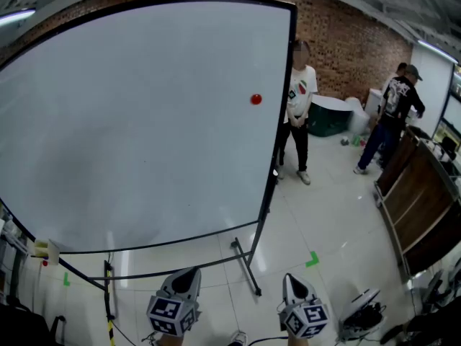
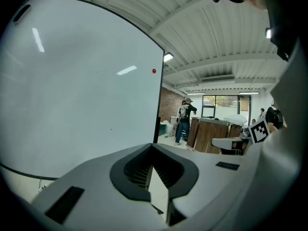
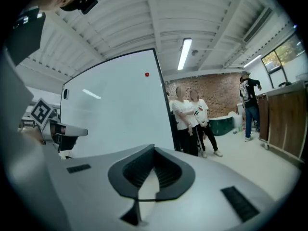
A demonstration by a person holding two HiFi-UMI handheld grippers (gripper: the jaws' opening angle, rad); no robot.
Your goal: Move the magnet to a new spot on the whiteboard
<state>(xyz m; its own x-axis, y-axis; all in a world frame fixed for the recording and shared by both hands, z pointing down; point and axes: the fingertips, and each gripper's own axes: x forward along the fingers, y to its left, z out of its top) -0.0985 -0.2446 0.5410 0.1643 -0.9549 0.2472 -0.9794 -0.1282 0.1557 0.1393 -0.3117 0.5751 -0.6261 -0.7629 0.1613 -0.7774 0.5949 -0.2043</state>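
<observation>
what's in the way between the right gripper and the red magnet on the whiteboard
Nothing visible. The right gripper is low, shut and empty; only open air and bare whiteboard lie before the magnet.

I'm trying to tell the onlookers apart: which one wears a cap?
The person in the black shirt and jeans, back turned, at the wooden counter on the right. The two onlookers beside the whiteboard wear white T-shirts.
</observation>
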